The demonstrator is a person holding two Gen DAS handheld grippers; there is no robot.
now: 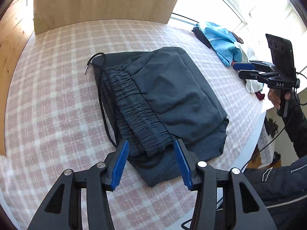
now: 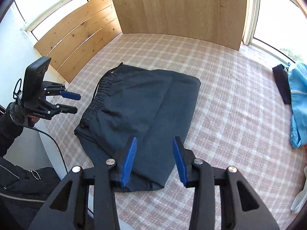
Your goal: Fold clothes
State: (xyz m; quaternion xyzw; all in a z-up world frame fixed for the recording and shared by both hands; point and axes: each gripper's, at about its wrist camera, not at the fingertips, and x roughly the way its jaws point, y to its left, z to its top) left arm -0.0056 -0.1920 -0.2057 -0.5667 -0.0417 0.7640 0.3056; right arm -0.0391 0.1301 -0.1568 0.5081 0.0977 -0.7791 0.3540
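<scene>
A dark navy pair of trousers (image 1: 163,95) lies folded into a rough square on the pink checked cover (image 1: 57,105), its gathered waistband (image 1: 134,111) and black drawstring (image 1: 104,118) toward my left side. My left gripper (image 1: 151,163) hovers open above the near end of the waistband, nothing pressed between its blue pads. In the right wrist view the same trousers (image 2: 138,111) lie below my right gripper (image 2: 154,159), which is open above their near corner. Each gripper also shows in the other's view: the right gripper (image 1: 242,70), the left gripper (image 2: 73,102), both raised off the cloth.
A pile of other clothes, light blue cloth (image 1: 222,42) on top with a dark piece beside it, lies at the right of the cover (image 2: 299,103). Wooden boards (image 2: 80,38) stand at the back. The bed's white edge (image 1: 255,140) runs along the person's side; a cable hangs there.
</scene>
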